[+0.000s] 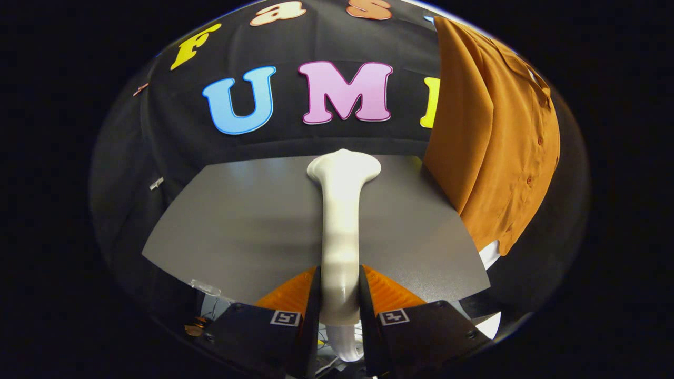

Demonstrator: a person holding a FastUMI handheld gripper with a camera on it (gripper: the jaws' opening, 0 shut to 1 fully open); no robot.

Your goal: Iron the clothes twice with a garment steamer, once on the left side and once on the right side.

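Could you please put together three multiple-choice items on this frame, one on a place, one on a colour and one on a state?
1. Where does the shirt hang, seen from the gripper?
A. beyond the fingers, to the right
B. between the fingers
C. flat on the grey table

2. What colour is the shirt?
A. blue
B. white
C. rust orange

3. What are the fingers doing?
A. spread open with nothing between them
B. pressed on the steamer handle
C. gripping the shirt

Answers:
1 A: it hangs at the table's far right edge.
2 C: its cloth is rust orange.
3 B: both fingers clamp the white handle.
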